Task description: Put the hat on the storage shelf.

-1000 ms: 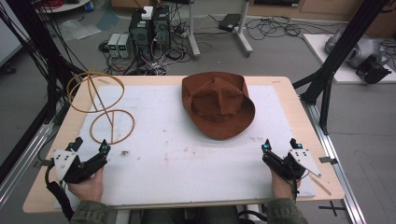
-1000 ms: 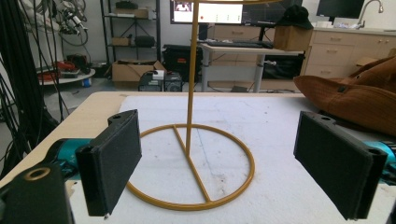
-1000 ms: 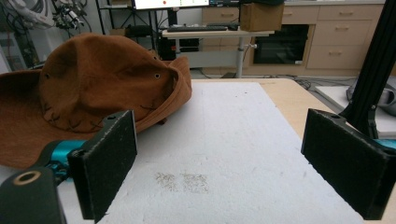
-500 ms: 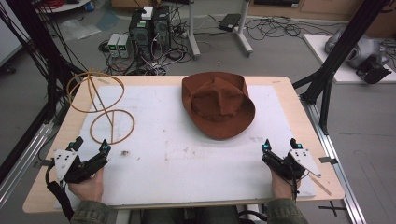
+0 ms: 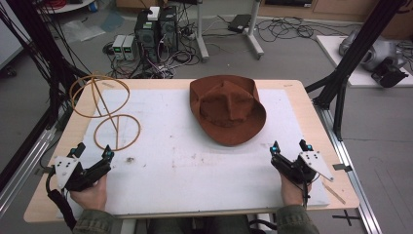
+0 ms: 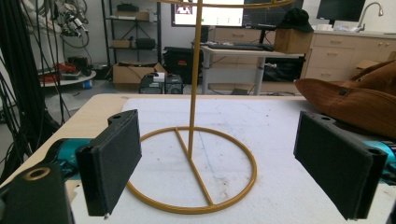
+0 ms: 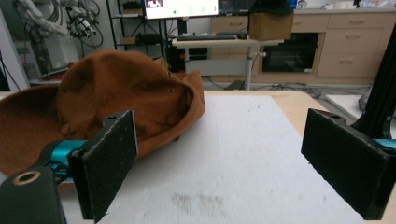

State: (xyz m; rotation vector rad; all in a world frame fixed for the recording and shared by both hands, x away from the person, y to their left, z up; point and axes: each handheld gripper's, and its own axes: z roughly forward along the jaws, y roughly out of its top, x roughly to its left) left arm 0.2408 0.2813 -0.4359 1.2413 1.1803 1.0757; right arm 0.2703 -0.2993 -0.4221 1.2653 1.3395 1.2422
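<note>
A brown brimmed hat [image 5: 227, 110] lies crown up on the white mat, at the far middle of the table. A gold wire stand [image 5: 104, 111] with a ring base and a ring top rises at the far left. My left gripper [image 5: 92, 152] rests near the front left edge, open and empty, just short of the stand's base ring [image 6: 191, 170]. My right gripper [image 5: 289, 146] sits at the front right, open and empty, a short way in front of the hat's brim [image 7: 107, 107]. A hand holds each gripper.
The white mat [image 5: 195, 161] covers most of the wooden table [image 5: 311, 112]. Black frame posts [image 5: 355, 53] stand at the table's right and left. Computers and cables [image 5: 156, 34] sit on the floor beyond the far edge.
</note>
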